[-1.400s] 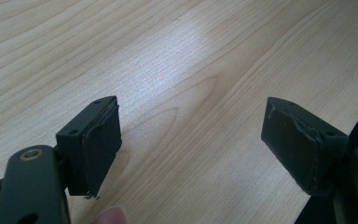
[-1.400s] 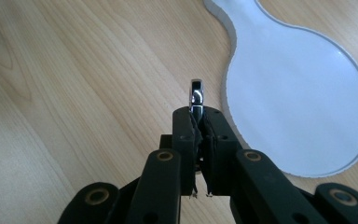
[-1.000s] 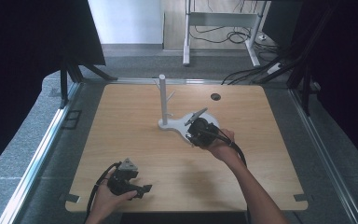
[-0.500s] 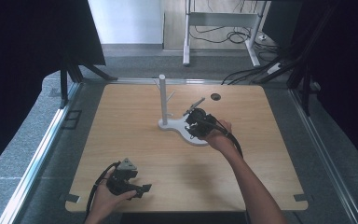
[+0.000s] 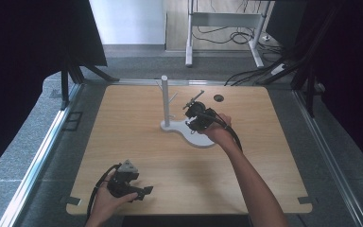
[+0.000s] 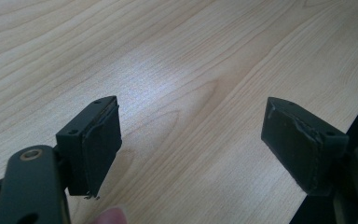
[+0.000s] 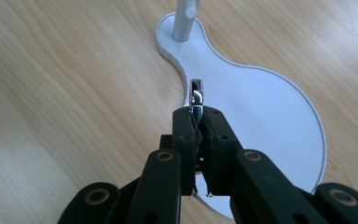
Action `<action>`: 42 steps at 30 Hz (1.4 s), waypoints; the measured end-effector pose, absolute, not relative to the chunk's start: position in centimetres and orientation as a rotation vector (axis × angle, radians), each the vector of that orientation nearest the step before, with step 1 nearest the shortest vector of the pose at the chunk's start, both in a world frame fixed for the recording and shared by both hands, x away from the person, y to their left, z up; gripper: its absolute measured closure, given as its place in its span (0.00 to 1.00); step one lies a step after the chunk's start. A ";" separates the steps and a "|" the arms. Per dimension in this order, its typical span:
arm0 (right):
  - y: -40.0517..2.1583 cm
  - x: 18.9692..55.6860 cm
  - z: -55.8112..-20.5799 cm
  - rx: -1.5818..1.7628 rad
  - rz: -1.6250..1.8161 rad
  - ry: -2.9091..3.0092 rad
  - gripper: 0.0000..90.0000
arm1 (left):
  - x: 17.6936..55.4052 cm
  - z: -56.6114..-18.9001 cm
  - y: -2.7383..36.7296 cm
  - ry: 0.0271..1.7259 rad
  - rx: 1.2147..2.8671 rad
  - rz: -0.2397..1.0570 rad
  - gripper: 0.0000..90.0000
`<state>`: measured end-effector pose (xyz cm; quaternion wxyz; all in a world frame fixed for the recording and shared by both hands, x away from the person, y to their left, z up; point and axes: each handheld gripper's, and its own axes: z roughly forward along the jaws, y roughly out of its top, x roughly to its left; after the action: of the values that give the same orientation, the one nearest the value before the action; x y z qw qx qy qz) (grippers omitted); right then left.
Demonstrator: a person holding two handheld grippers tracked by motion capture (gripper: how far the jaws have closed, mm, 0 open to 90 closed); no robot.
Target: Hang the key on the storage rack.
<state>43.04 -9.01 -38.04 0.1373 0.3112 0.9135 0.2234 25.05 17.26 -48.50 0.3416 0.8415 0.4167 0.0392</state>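
Care suits this step: the right hand-held gripper point(image 7: 197, 122) pinches a small shiny metal clip point(image 7: 196, 95) above the white pear-shaped plastic stand point(image 7: 265, 107) on the wooden tabletop point(image 5: 137, 137); approach its post slowly. The left hand-held gripper point(image 6: 191, 144) rests spread, empty.

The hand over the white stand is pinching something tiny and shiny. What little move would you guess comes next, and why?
Probably a short carry toward the post. The right gripper is shut on a small metal piece above the white base, and the post's side pegs look like hanging spots.
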 end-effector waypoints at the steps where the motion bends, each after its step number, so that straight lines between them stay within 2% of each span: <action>1: -9.0 43.2 -38.0 0.902 0.646 2.643 0.94 | 25.0 -48.5 17.3 1.084 2.188 0.104 0.23; 26: -8.2 47.7 -38.8 0.996 0.633 2.637 0.94 | 25.1 -48.3 17.9 1.095 2.171 0.098 0.23; 42: -7.0 50.3 -37.8 1.012 0.591 2.621 0.94 | 25.0 -48.0 18.1 1.078 2.153 0.081 0.23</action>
<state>50.26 -6.99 -37.78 0.1350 0.3493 0.9045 0.2038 25.02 18.09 -48.04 0.3581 0.8344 0.4177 0.0314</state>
